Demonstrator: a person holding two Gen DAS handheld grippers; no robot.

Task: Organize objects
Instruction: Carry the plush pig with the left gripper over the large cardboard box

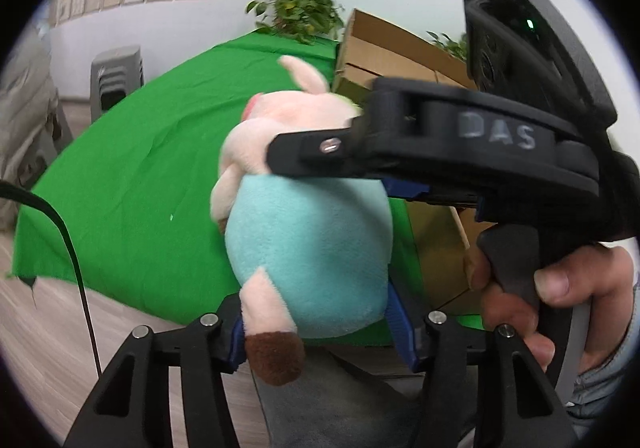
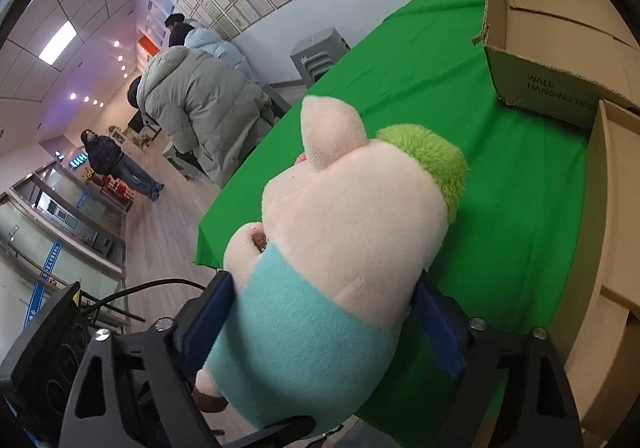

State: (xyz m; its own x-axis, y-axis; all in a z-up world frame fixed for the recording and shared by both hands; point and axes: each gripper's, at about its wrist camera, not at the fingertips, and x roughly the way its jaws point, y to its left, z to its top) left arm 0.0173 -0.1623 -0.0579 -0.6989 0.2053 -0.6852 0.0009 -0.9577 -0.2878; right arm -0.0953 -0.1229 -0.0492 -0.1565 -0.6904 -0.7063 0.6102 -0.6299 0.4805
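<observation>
Plush pig (image 1: 308, 240), pink head, teal body, brown foot, green tuft on the head, was held up in the air above the green-covered counter (image 1: 132, 168), not resting on it. Long axis ran foot-to-head away from the left gripper (image 1: 320, 324), foot end nearest that camera. Sat between both grippers at once: a handover, judging by the pose. Left gripper about half open, blue pads against the teal body low down on both sides, so gripping the pig. Right gripper (image 2: 328, 312) came in from the side, wider open, jaws straddling the teal body just under the head; pads looked to touch the plush, firm pinch or not could not be told. Cardboard box (image 2: 560, 48), open, stood on the counter beyond the pig, nearer the right gripper; likely drop target. Right person's hand (image 1: 540, 288) on the trigger.
</observation>
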